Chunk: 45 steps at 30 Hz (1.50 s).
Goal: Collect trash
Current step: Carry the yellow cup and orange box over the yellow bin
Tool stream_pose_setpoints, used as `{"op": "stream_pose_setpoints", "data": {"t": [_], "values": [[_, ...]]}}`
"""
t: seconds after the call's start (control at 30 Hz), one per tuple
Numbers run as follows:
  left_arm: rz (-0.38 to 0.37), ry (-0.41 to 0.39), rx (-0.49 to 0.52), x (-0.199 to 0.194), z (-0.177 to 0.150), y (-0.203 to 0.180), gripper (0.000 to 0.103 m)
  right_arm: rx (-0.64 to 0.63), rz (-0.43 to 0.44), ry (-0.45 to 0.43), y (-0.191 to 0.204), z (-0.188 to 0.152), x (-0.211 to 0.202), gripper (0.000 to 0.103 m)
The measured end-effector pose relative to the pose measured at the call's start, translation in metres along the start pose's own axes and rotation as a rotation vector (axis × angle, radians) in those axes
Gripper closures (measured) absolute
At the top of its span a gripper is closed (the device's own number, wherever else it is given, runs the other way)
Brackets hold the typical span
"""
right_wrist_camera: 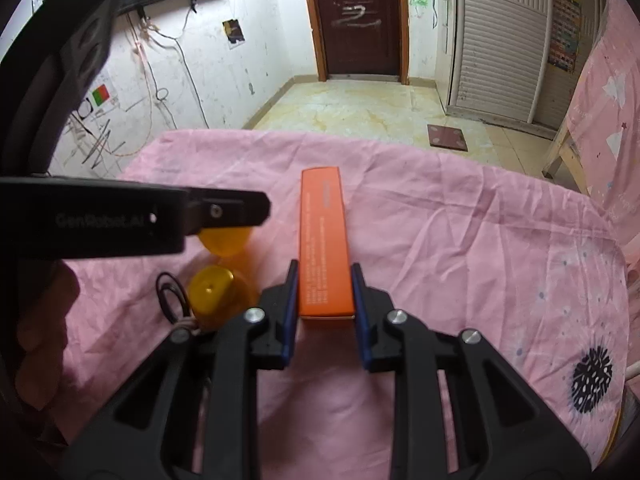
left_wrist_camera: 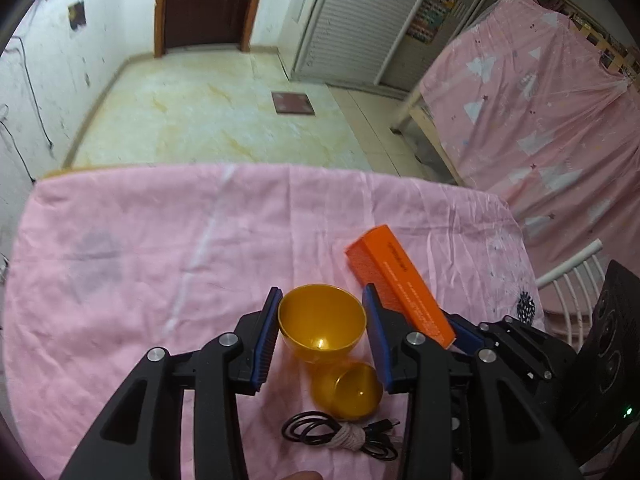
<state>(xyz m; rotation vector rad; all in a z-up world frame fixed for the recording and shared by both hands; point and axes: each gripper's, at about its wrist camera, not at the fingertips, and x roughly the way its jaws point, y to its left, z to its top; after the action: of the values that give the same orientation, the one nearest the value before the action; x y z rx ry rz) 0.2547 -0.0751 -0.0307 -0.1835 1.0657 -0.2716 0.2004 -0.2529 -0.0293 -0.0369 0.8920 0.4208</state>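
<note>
On the table's pink cloth [left_wrist_camera: 140, 240], a yellow plastic bowl [left_wrist_camera: 320, 320] sits between the blue pads of my left gripper [left_wrist_camera: 322, 304], which is shut on its rim from both sides. A second yellow bowl [left_wrist_camera: 346, 390] lies just nearer, beside a coiled black cable [left_wrist_camera: 340, 436]. A long orange box [right_wrist_camera: 326, 240] lies to the right on the cloth. My right gripper [right_wrist_camera: 325, 280] is shut on the box's near end. In the left wrist view the orange box [left_wrist_camera: 400, 280] runs diagonally beside the held bowl.
The left gripper's black body [right_wrist_camera: 224, 212] crosses the left side of the right wrist view. A bed under a pink sheet [left_wrist_camera: 540, 100] stands at the right, with a white chair back [left_wrist_camera: 572, 272] near the table's corner. Tiled floor [left_wrist_camera: 220, 120] lies beyond the far edge.
</note>
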Motion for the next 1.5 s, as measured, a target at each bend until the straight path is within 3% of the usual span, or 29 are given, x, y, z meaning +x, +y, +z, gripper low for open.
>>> {"op": "stream_pose_setpoints", "data": {"t": [0.43,0.7,0.97,1.27,1.5], "values": [[0.062,-0.080,0.062,-0.036,0.005,-0.022,0.069,0.052,-0.012,-0.076,-0.023,0.002,-0.031,0.081],[0.077,-0.109,0.107,-0.045,0.004,-0.061,0.069,0.105,-0.034,-0.128,-0.056,-0.010,-0.062,0.081],[0.076,-0.126,0.176,-0.050,-0.001,-0.119,0.069,0.187,-0.077,-0.201,-0.111,-0.034,-0.106,0.081],[0.052,-0.136,0.291,-0.048,-0.023,-0.208,0.069,0.325,-0.139,-0.290,-0.184,-0.084,-0.161,0.080],[0.026,-0.124,0.364,-0.040,-0.042,-0.263,0.069,0.392,-0.181,-0.327,-0.218,-0.117,-0.187,0.080]]}}
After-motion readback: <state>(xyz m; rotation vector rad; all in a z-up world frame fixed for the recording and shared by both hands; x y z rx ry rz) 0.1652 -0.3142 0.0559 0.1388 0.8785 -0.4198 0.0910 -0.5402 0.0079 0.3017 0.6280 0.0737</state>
